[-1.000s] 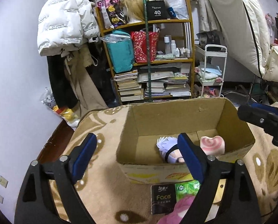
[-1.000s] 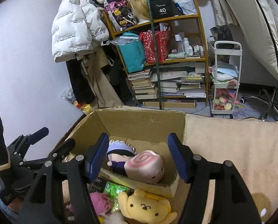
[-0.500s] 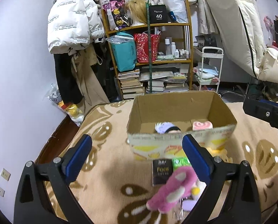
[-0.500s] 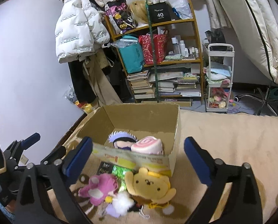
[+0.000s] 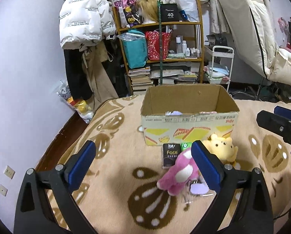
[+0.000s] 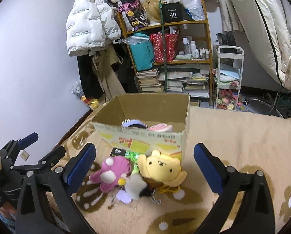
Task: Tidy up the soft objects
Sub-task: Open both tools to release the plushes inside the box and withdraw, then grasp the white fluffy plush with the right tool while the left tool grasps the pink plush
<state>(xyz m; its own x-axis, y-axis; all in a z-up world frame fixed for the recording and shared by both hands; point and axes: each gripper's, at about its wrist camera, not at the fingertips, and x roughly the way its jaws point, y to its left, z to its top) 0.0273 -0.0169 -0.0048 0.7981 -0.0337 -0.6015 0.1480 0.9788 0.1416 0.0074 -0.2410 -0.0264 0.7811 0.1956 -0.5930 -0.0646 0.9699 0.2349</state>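
The cardboard box (image 6: 145,136) sits at 12 o'clock on the blanket (image 6: 233,136), two plush items already inside. Select the yellow bear plush (image 6: 162,168) at its front wall. The right gripper (image 6: 144,163) fingers stand wide, empty, having just opened; the left gripper (image 5: 143,161) likewise. Straddle the body, then close.

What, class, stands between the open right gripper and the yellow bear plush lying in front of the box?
Nothing visible. The right gripper hangs open with the yellow bear plush framed between its fingers; the pink plush lies beside it, left.
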